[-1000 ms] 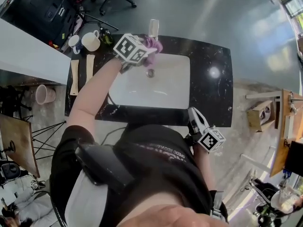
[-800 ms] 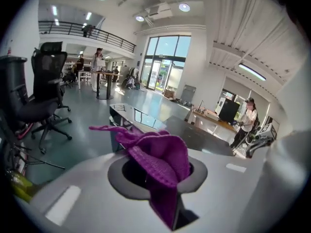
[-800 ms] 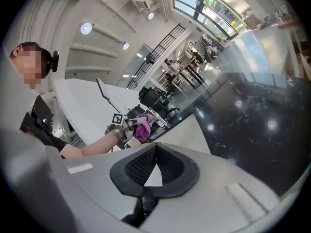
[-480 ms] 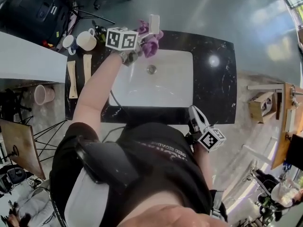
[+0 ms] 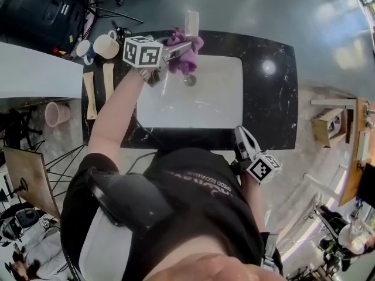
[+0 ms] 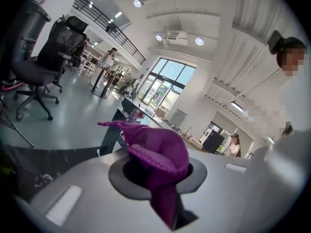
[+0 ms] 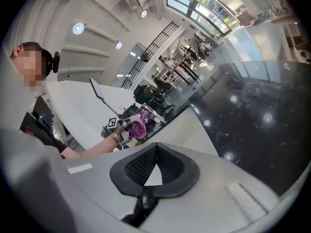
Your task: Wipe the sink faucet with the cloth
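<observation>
A purple cloth (image 5: 185, 57) is bunched at the back rim of the white sink (image 5: 205, 107), just in front of the faucet (image 5: 191, 22). My left gripper (image 5: 179, 51) reaches in from the left and is shut on the cloth (image 6: 158, 154), which fills the gap between its jaws; the jaws have just been closing on it. Whether the cloth touches the faucet I cannot tell. My right gripper (image 5: 241, 136) hangs shut and empty at the black counter's front edge (image 5: 263, 139), away from the sink. From there the cloth (image 7: 138, 127) shows far off.
Two mugs (image 5: 105, 44) stand at the counter's back left corner, with two wooden pieces (image 5: 89, 95) lying beside them. The drain (image 5: 189, 81) is near the back of the sink. A pink cup (image 5: 55, 115) sits lower, left of the counter. Office chairs (image 6: 46, 52) stand behind the counter.
My left gripper has rolled and shifted slightly left along the back of the sink, carrying the cloth. The right gripper has stayed by the front edge.
</observation>
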Available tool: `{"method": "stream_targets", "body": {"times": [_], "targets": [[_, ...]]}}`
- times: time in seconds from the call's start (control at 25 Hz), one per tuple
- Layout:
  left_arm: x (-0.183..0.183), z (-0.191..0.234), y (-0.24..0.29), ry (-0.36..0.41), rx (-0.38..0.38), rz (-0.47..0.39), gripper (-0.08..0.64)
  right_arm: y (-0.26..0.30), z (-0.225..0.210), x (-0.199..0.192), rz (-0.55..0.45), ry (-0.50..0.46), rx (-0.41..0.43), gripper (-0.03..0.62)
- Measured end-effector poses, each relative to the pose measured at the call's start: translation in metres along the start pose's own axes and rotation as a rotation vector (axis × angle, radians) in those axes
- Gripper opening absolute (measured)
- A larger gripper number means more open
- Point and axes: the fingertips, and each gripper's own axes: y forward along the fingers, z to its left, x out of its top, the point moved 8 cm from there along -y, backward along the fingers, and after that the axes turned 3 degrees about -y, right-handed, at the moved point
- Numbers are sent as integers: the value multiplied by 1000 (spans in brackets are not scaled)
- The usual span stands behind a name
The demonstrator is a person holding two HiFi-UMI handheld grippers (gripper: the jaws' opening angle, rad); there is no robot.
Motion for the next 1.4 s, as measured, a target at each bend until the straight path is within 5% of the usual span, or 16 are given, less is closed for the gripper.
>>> {"method": "stream_targets", "body": {"times": [0.24, 0.36, 0.44, 0.72, 0.96, 1.32, 1.4], "targets": [[-48, -26, -13, -210, -130, -45, 67, 8, -3, 2, 33, -3, 20, 11], [-86, -21, -13, -305, -122, -30, 69, 9, -8, 2, 42, 4, 18, 11], [-100, -5, -11, -435, -119, -90, 67, 8, -13, 1, 40, 18, 12, 11], [-83, 55, 12, -698, -154, -197, 64, 12, -17, 0, 56, 20, -14, 11], [-52, 83, 37, -748, -193, -241, 63, 9, -29, -4, 46, 67, -60, 11], [-61, 85, 40, -843, -266, -401, 63, 21, -32, -6, 62, 71, -56, 11], [-61, 84, 33, -883, -251, -502, 63, 21, -33, -6, 67, 68, -49, 11]]}}
